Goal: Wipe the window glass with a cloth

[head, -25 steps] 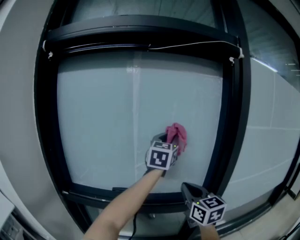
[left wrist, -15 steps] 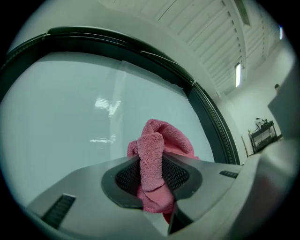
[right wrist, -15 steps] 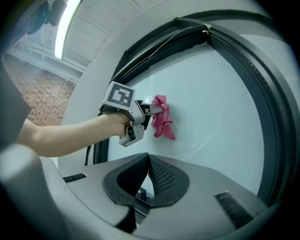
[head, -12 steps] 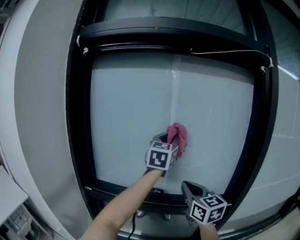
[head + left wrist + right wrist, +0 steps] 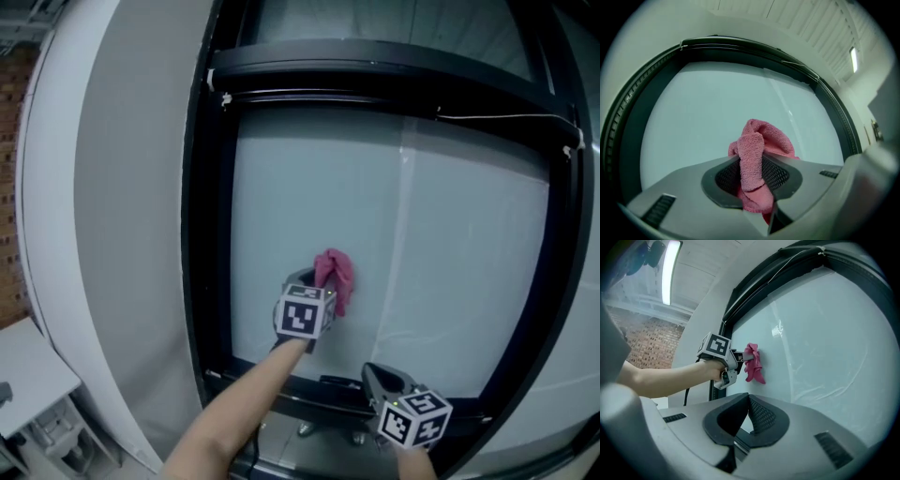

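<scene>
The window glass [image 5: 450,244] is a pale pane in a black frame [image 5: 208,234]. My left gripper [image 5: 317,279] is shut on a pink cloth [image 5: 335,274] and holds it against the lower left part of the pane. In the left gripper view the cloth [image 5: 759,140] bunches up between the jaws of my left gripper [image 5: 752,161], with the glass [image 5: 708,108] right behind it. My right gripper [image 5: 377,377] hangs low near the bottom frame rail, shut and empty. The right gripper view shows the right gripper [image 5: 746,401] below and to the side of the left gripper [image 5: 739,358] and the cloth [image 5: 753,363].
A grey wall [image 5: 131,234] runs left of the frame, with brick [image 5: 9,187] beyond it. A white ledge [image 5: 28,366] sits at the bottom left. A thin wire [image 5: 506,117] follows the top rail. A vertical film seam [image 5: 398,225] crosses the pane.
The left gripper has carried the cloth leftward across the glass, from right of the pane's middle toward the left frame. The right gripper has stayed low by the bottom rail.
</scene>
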A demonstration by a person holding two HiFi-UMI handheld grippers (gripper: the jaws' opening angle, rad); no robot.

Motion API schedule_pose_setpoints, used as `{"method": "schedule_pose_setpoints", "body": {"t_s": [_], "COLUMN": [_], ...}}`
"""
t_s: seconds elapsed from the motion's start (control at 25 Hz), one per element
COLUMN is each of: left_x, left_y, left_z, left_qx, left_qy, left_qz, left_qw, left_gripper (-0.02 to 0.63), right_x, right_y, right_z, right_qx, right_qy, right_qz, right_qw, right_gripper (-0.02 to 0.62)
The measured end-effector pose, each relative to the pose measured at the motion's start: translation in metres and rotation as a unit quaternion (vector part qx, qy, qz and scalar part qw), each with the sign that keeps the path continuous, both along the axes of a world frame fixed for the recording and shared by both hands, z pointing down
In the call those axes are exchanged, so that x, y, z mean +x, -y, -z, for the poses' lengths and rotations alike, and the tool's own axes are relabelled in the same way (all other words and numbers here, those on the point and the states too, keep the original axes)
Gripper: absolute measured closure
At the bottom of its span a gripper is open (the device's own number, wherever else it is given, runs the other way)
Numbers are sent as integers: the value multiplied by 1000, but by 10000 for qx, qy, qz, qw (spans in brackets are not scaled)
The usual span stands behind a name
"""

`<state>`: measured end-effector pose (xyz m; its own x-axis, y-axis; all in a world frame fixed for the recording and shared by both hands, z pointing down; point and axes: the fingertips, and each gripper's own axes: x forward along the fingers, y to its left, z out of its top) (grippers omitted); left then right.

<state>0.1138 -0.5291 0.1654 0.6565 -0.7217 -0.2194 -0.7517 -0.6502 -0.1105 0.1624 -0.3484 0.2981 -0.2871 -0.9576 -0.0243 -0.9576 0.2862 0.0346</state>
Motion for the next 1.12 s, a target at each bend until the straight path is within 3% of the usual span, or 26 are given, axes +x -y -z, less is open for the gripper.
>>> {"method": "schedule_pose_setpoints", "body": {"t_s": [0.4, 0.64, 0.92, 1.12], "left_x": [-98, -157, -191, -197], "left_y": [52, 77, 77, 81], "left_z": [-27, -44, -52, -77], "left_qx": [-372, -464, -487, -670], "left_qy": [-19, 0, -411, -360], "left_qz": [967, 1888, 2372, 2483], "left_qw": [9946, 9809, 9694, 9657], "left_gripper": [505, 505, 505, 505], "right_x": [-46, -64, -82, -88], "right_y": [25, 35, 45, 49], "right_z": [-10, -14, -11, -17], "right_qx": [3, -5, -11, -40], "right_qy": [116, 183, 222, 293], "right_qz": [345, 495, 725, 840], "right_qw": [9993, 9986, 9971, 9960], "right_gripper": [606, 606, 606, 606]}}
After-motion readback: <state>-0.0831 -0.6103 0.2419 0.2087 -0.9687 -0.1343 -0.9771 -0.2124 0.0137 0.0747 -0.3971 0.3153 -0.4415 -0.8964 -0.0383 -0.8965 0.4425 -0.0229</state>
